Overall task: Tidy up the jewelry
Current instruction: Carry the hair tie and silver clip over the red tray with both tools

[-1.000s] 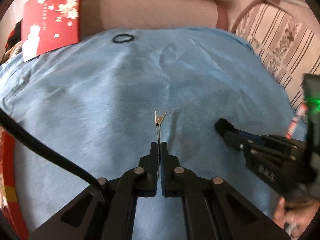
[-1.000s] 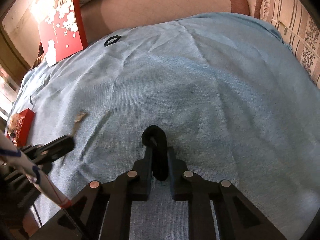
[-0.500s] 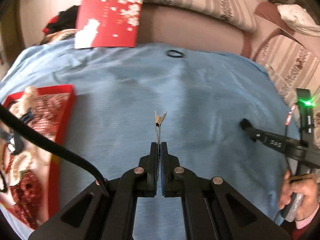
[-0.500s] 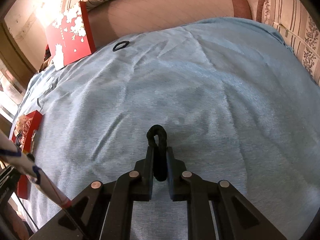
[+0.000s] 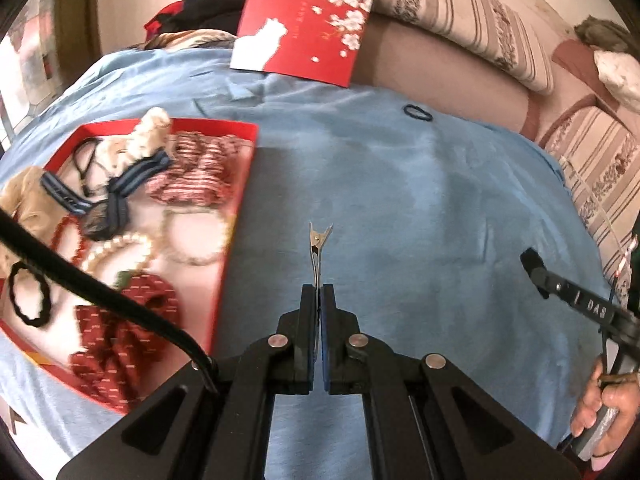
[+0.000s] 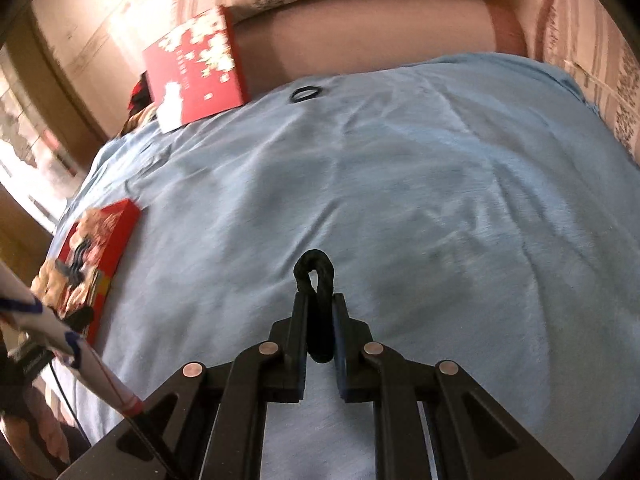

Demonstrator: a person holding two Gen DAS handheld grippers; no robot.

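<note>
Both tongs are pinched closed, each on one small piece; my left gripper (image 5: 319,292) has its jaws nearly touching on a thin metal hair clip (image 5: 317,246), which sticks straight out past the tips with its forked end forward; my right gripper (image 6: 320,300) squeezes a black hair tie (image 6: 315,270), its loop bulging out beyond the jaws; both pieces hang above the blue blanket (image 5: 420,208), not resting on it; the red tray (image 5: 236,204), where I judge these belong, lies to the left of my left gripper, already crowded with scrunchies, bead bracelets and bows; another hair tie (image 5: 417,112) lies loose at the blanket's far edge, near a red card (image 5: 308,24) leaning on the sofa back; what could go wrong, as I judge it: the clip is held only by its narrow end, so a bump on the tray wall could twist it loose; the squashed tie could spring out sideways once released; a black cable (image 5: 92,284) crosses over the tray and might snag on the pile; open room is plentiful on the blanket between the tongs, while the tray's raised rim is the edge to lift over
</note>
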